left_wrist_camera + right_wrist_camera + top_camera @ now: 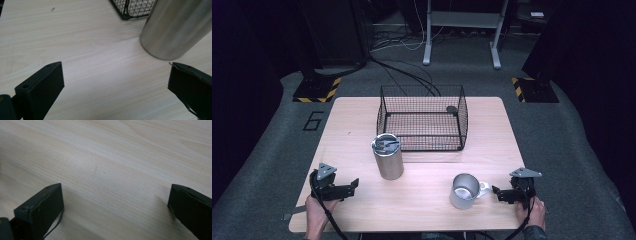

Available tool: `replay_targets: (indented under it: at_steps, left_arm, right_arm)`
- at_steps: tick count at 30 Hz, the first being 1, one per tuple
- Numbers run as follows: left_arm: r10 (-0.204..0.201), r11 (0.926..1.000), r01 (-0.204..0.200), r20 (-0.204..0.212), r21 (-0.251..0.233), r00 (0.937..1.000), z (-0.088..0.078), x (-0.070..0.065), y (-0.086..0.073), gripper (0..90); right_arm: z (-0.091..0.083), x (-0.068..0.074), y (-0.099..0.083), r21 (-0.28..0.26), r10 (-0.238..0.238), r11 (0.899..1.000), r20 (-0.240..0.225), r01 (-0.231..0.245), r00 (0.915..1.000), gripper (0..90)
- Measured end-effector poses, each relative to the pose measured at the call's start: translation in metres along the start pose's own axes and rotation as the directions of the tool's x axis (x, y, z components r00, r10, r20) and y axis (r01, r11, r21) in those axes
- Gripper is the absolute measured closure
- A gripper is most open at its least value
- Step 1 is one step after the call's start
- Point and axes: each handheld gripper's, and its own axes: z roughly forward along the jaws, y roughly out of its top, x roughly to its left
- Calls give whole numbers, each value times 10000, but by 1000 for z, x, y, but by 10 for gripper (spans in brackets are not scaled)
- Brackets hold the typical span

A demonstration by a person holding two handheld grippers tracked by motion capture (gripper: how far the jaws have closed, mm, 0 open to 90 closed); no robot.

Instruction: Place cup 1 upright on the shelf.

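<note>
Steel mug (464,191) upright near front edge of bench (422,200), handle pointing toward right tongs (497,192), just beside them. Right tongs spread, empty, low over bare wood. Tall steel tumbler (388,156) upright, ahead and right of left tongs (354,184), also spread, empty. Wire basket (422,120) behind both, top open. Open bench between mug and tumbler; right hand nearer mug.
</note>
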Motion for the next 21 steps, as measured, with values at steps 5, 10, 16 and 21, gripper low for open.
replay_targets:
  at_steps: [5,10,16,21]
  left_arm:
    - [203,9992,-194,253,-344,9995,-6,-6,17,1]
    - [228,9980,-202,441,-594,9988,-9,-11,27,1]
    - [386,9965,-325,778,-776,9962,-9,-22,37,1]
    - [579,9941,-475,1073,-973,9925,-9,-32,47,0]
  right_arm:
    - [0,-1,0,-5,-72,10000,-35,72,10000,0]
    - [0,-1,0,1,-60,10000,-54,60,10000,0]
    - [2,-3,2,-17,-255,9997,-290,255,9993,0]
    - [2,-3,2,-15,-256,9997,-289,255,9993,0]
